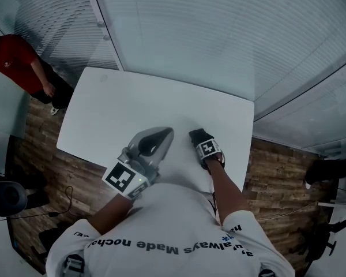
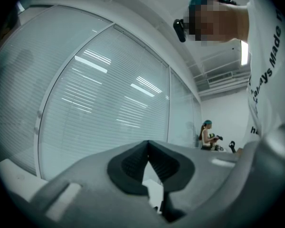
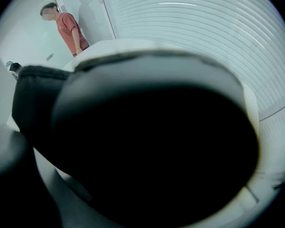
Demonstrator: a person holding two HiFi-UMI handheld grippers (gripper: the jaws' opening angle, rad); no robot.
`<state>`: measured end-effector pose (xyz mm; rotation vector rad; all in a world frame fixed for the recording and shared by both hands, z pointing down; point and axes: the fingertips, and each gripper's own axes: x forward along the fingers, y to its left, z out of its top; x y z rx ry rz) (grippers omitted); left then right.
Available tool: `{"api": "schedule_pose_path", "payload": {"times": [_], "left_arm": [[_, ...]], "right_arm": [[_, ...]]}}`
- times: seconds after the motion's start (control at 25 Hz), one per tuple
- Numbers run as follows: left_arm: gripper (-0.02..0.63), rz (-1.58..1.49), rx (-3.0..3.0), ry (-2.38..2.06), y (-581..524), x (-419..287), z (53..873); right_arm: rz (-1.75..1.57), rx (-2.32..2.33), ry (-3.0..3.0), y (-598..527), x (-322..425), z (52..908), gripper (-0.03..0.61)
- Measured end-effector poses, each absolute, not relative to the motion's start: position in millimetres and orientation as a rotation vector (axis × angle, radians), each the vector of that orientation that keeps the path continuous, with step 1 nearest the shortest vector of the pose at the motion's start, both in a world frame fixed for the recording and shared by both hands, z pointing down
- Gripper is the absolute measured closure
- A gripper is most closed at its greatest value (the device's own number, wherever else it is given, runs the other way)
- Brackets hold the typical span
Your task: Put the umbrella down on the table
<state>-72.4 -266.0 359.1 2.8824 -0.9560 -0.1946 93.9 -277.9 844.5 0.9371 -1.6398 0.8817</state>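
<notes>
A large dark rounded thing with a pale grey rim, apparently the folded umbrella, fills the right gripper view close to the lens and hides the jaws. A dark strap-like flap hangs off its left side. In the head view my right gripper points steeply down onto the white table near its front edge; its jaws are hidden beneath it. My left gripper hovers level just to the left. Its fingertips touch, with nothing between them.
A person in a red top stands beyond the table's far left corner. Glass walls with blinds run behind the table. An office chair stands on the wood floor at left. Another person stands far off.
</notes>
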Motion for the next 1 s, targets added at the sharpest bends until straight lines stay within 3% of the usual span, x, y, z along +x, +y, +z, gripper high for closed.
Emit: {"api": "schedule_pose_path", "payload": {"times": [0.32, 0.52, 1.0], "left_arm": [[0.611, -0.201, 2.886, -0.941, -266, -71, 360], [0.611, -0.202, 2.887, -0.909, -267, -65, 363], [0.611, -0.205, 2.901, -0.856, -270, -46, 361]], "right_arm": [[0.891, 0.949, -1.718, -279, 91, 825, 0.287], [0.884, 1.024, -1.849, -286, 92, 784, 0.315], [0.627, 1.318, -2.246, -307, 105, 603, 0.362]]}}
